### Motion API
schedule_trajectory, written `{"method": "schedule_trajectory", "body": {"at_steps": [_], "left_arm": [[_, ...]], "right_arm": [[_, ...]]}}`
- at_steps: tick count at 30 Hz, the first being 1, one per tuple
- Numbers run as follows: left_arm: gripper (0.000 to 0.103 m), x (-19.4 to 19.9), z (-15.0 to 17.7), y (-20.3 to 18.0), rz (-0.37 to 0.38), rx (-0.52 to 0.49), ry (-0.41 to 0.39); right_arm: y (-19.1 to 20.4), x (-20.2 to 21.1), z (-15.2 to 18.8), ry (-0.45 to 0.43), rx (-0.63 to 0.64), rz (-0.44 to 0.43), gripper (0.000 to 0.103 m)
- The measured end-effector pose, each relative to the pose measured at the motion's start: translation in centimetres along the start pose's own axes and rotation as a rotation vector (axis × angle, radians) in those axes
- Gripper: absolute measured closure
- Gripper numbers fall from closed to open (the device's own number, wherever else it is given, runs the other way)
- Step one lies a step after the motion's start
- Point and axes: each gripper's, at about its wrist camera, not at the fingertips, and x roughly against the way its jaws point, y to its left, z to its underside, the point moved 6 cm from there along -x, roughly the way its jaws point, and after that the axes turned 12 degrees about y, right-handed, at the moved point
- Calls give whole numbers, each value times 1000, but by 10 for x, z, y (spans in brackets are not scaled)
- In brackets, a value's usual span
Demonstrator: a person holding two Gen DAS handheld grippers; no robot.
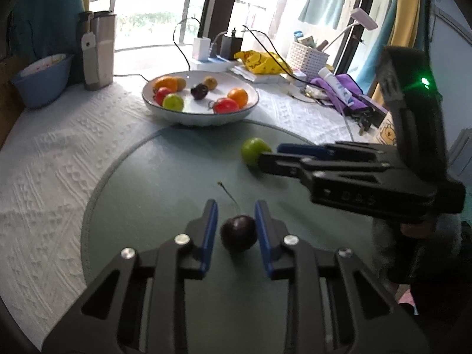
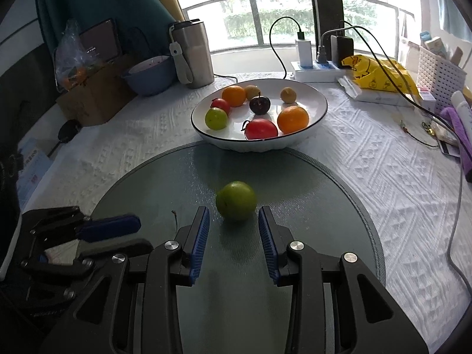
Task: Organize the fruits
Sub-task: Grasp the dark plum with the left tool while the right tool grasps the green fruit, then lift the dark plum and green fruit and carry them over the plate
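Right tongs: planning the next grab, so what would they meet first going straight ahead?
Likely the green fruit on the glass mat, just ahead of the open right tongs.

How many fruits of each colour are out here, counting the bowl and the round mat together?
Orange: 2, both in the white bowl
Red: 2, both in the bowl
Green: 2, one in the bowl, one green fruit on the round mat
Dark purple: 2, one in the bowl, one dark cherry on the mat
Yellow-brown: 2, both in the bowl
Total: 10

Bright window [image 2: 283,14] backlight, blown out; fisheye edges bent.
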Motion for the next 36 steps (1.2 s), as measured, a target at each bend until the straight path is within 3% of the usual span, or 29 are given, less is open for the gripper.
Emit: {"method": "schedule_trajectory", "body": {"at_steps": [14, 26, 36], "left_arm": [[73, -6, 9, -6, 33, 14, 47], [74, 2, 10, -7, 20, 30, 29], [74, 11, -10, -7, -7, 9, -1]], "right_arm": [[-5, -16, -6, 31, -7, -12, 67], [-3, -2, -4, -15, 15, -7, 70], [-16, 23, -14, -65, 6, -2, 70]]}}
